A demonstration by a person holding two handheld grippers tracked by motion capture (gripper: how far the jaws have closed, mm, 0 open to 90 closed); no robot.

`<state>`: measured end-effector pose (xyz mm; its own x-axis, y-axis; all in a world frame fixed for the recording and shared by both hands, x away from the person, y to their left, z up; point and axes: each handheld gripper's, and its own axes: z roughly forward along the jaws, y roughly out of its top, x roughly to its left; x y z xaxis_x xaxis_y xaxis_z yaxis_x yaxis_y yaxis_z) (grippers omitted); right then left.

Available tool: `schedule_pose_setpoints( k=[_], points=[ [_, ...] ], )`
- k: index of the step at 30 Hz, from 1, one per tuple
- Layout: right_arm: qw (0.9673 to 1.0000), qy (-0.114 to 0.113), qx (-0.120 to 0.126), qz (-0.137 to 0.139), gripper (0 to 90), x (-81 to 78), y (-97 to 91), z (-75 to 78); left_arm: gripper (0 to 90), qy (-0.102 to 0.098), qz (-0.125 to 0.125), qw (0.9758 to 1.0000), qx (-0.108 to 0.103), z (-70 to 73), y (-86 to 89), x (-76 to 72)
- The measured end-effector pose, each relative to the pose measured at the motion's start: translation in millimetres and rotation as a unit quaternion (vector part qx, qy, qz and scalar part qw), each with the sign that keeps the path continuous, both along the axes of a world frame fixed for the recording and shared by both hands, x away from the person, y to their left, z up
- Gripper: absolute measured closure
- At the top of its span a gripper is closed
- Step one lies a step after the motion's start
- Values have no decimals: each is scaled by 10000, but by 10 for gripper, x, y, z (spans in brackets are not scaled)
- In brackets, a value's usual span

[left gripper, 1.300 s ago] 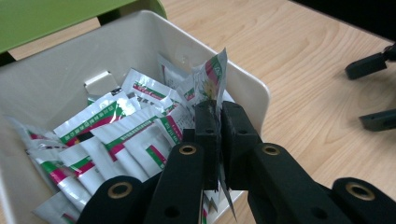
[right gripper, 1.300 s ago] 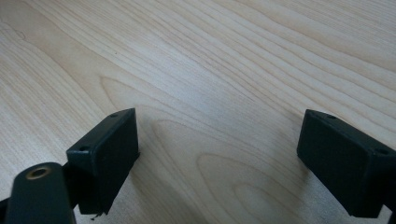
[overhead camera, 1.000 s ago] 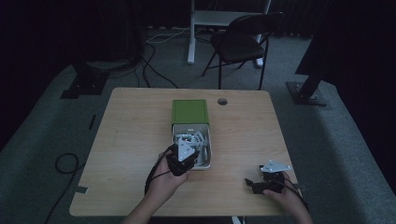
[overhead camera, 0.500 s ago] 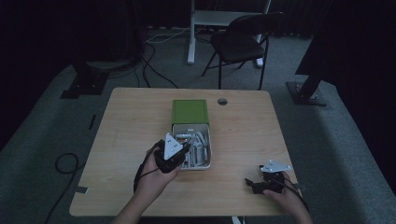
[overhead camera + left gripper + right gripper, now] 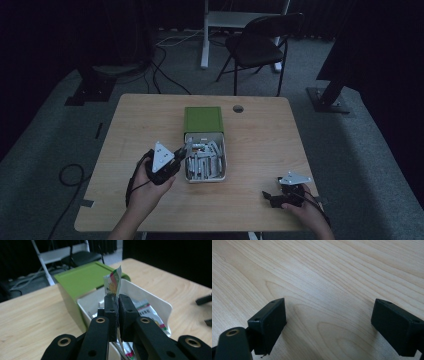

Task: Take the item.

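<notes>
High view: a light wooden table (image 5: 150, 120) with a round cable hole (image 5: 238, 108) near its far edge stands on grey carpet in a dim room. Beyond the far edge are a dark folding chair (image 5: 260, 45), a white desk frame (image 5: 220, 20) and loose cables (image 5: 150, 65). At the table's middle a white tray (image 5: 223, 165) of sachets lies just near of a green lid (image 5: 203, 119). The left gripper (image 5: 181, 152), held at the tray's left rim, points right towards it. The right gripper (image 5: 270, 196) rests at the near right of the table, well apart from the tray.

Left gripper view: the jaws are pressed together on a thin sachet (image 5: 113, 282), which stands upright between the pads, above the tray's near rim (image 5: 87, 305). More sachets (image 5: 147, 310) lie inside the tray. The green lid (image 5: 82, 277) lies behind it, and bare tabletop (image 5: 30, 315) extends to the left.

Right gripper view: the jaws stand spread wide, nothing between them, over bare wood grain (image 5: 324, 290).
</notes>
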<state>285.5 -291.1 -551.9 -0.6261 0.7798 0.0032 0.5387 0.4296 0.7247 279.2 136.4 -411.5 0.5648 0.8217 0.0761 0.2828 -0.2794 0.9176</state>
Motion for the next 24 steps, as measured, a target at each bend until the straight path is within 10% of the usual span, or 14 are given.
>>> schedule_pose_setpoints(
  k=[24],
  points=[
    [10000,3,0,-1,124,-1,1,1,866,-295,829,9949,-496,-210,715,-83]
  ],
)
